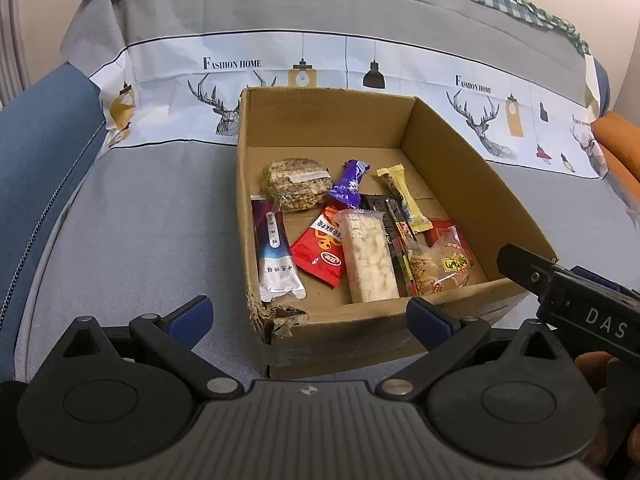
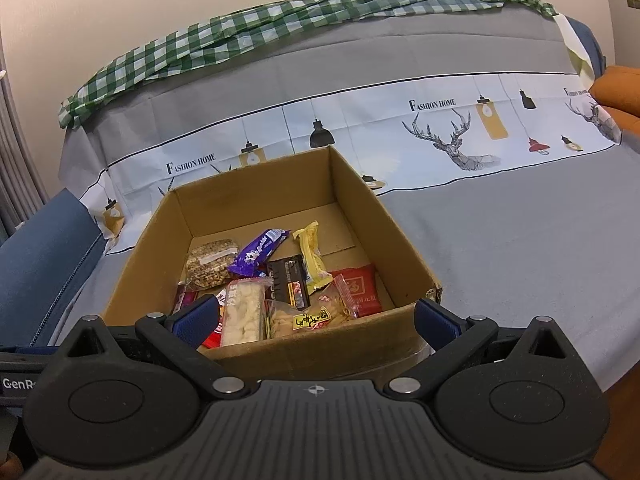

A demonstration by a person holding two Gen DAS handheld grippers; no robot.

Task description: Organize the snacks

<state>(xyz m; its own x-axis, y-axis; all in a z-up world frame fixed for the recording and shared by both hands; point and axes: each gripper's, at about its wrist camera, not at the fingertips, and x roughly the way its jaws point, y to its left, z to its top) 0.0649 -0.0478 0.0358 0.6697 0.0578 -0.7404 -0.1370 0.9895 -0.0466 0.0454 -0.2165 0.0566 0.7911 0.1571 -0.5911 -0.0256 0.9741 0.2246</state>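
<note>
An open cardboard box (image 1: 440, 148) sits on a grey printed sheet and holds several wrapped snacks: a grain bar (image 1: 297, 183), a purple packet (image 1: 349, 182), a yellow stick (image 1: 404, 196), a red packet (image 1: 320, 250), a white rice-puff bar (image 1: 370, 256) and a white sachet (image 1: 276, 256). The box (image 2: 360, 196) and snacks also show in the right wrist view. My left gripper (image 1: 308, 312) is open and empty just before the box's torn near edge. My right gripper (image 2: 316, 316) is open and empty at the box's near wall; it shows in the left wrist view (image 1: 568, 284).
The sheet (image 1: 140, 220) covers a blue sofa (image 1: 44, 140). A green checked cloth (image 2: 240, 36) lies along the back. An orange cushion (image 2: 620, 88) sits at the far right.
</note>
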